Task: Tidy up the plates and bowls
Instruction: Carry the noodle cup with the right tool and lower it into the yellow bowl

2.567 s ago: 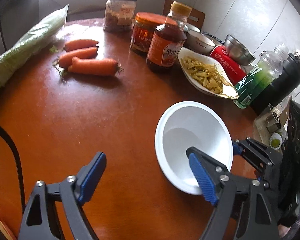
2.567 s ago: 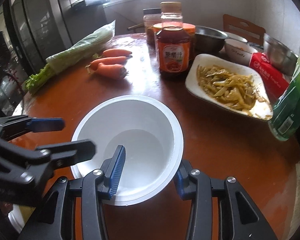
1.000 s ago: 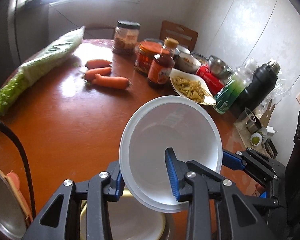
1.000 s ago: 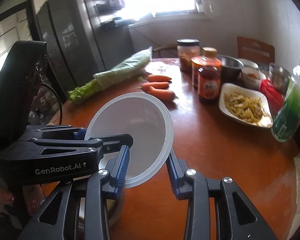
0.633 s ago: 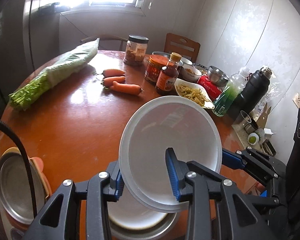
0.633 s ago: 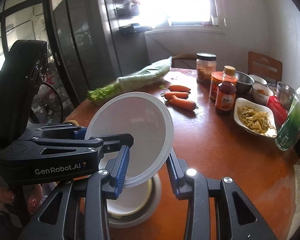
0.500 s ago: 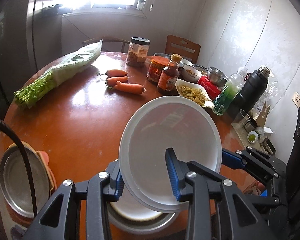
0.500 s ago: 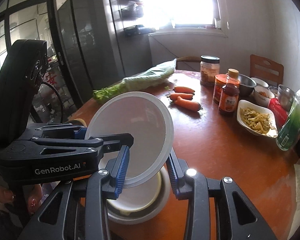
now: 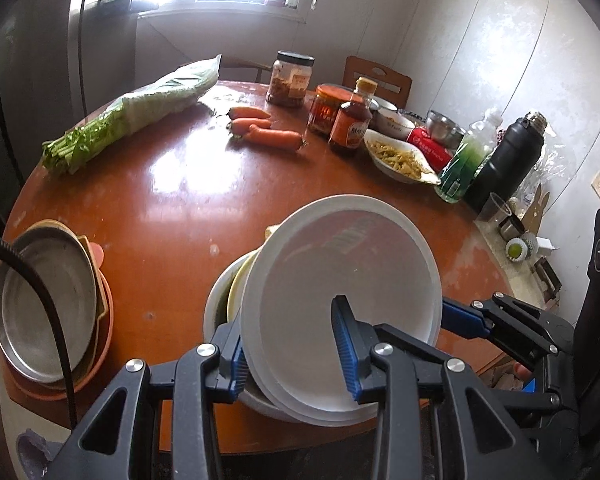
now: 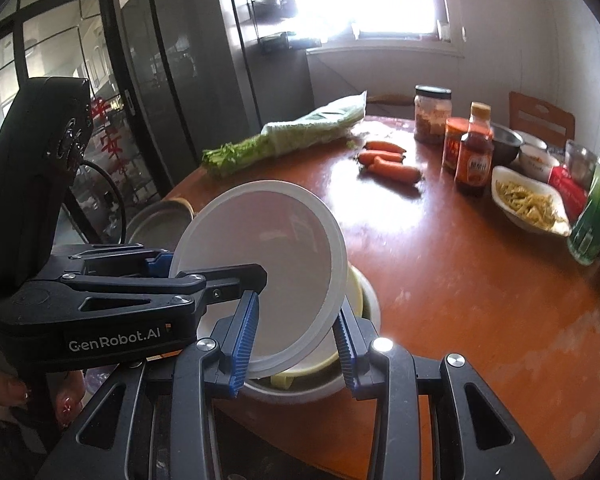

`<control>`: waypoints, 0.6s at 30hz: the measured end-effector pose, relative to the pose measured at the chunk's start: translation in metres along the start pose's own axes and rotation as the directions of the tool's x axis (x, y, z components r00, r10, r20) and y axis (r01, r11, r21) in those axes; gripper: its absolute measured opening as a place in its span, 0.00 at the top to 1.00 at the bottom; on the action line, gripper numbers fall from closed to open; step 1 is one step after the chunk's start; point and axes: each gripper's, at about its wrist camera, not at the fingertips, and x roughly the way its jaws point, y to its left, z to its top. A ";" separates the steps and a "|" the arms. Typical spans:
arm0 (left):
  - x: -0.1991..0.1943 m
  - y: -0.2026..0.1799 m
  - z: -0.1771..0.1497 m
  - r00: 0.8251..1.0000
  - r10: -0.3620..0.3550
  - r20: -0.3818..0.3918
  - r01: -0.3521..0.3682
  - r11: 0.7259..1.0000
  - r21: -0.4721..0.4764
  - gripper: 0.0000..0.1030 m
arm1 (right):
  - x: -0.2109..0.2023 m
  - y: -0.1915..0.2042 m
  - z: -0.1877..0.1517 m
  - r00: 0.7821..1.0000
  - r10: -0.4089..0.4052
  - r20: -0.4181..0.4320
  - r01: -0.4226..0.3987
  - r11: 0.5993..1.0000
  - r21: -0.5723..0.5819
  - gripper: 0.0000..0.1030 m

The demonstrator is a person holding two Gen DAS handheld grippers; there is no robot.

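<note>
Tools (image 9: 294, 354) (image 10: 296, 338) both clamped on white bowl (image 9: 340, 280), stacked bowls (image 9: 224, 296) beneath mostly hidden.

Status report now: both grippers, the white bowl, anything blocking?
Left gripper and right gripper both shut on white bowl. Bowl tilted, above stacked bowls at table edge. Nothing blocking.
</note>
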 end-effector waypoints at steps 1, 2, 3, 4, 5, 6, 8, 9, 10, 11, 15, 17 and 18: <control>0.002 0.001 -0.002 1.000 0.003 -0.001 -0.003 1.000 -0.001 0.64 | 0.002 0.000 -0.002 1.000 0.001 -0.003 -0.001 1.000 0.001 0.62; 0.004 0.002 -0.003 1.000 0.005 -0.003 -0.005 1.000 -0.003 0.64 | 0.004 -0.001 -0.003 1.000 0.003 -0.007 -0.003 1.000 0.003 0.62; 0.007 0.002 -0.005 1.000 0.007 -0.004 -0.007 1.000 -0.004 0.64 | 0.007 -0.002 -0.005 1.000 0.006 -0.012 -0.006 1.000 0.008 0.62; 0.009 0.002 -0.005 1.000 0.008 -0.006 -0.008 1.000 -0.005 0.64 | 0.010 -0.003 -0.006 1.000 0.007 -0.017 -0.006 1.000 0.009 0.62; 0.011 0.003 -0.006 1.000 0.009 -0.006 -0.009 1.000 -0.007 0.64 | 0.011 -0.003 -0.006 1.000 0.007 -0.019 -0.006 1.000 0.008 0.62; 0.012 0.003 -0.007 1.000 0.009 -0.004 -0.009 1.000 -0.010 0.64 | 0.012 -0.003 -0.007 1.000 0.007 -0.022 -0.007 1.000 0.009 0.62; 0.017 0.004 -0.008 1.000 0.014 -0.007 -0.014 1.000 -0.015 0.64 | 0.016 -0.005 -0.009 1.000 0.006 -0.027 -0.005 1.000 0.008 0.62; 0.018 0.004 -0.009 1.000 0.017 -0.007 -0.017 1.000 -0.014 0.64 | 0.017 -0.005 -0.010 1.000 0.003 -0.028 -0.003 1.000 0.006 0.62; 0.020 0.004 -0.009 1.000 0.020 -0.010 -0.020 1.000 -0.014 0.64 | 0.018 -0.005 -0.010 1.000 0.001 -0.030 -0.001 1.000 0.006 0.62; 0.022 0.004 -0.010 1.000 0.022 -0.012 -0.022 1.000 -0.014 0.64 | 0.020 -0.006 -0.011 0.999 -0.001 -0.033 0.001 1.000 0.004 0.62; 0.028 0.004 -0.011 0.999 0.029 -0.015 -0.029 0.999 -0.014 0.64 | 0.024 -0.007 -0.015 0.999 -0.004 -0.041 0.004 1.000 0.001 0.62; 0.031 0.006 -0.012 0.999 0.030 -0.018 -0.030 0.999 -0.016 0.64 | 0.027 -0.009 -0.016 0.999 -0.008 -0.046 0.008 1.000 -0.002 0.62; 0.032 0.006 -0.011 0.999 0.033 -0.019 -0.033 0.999 -0.017 0.64 | 0.028 -0.009 -0.016 0.999 -0.009 -0.046 0.008 1.000 -0.002 0.62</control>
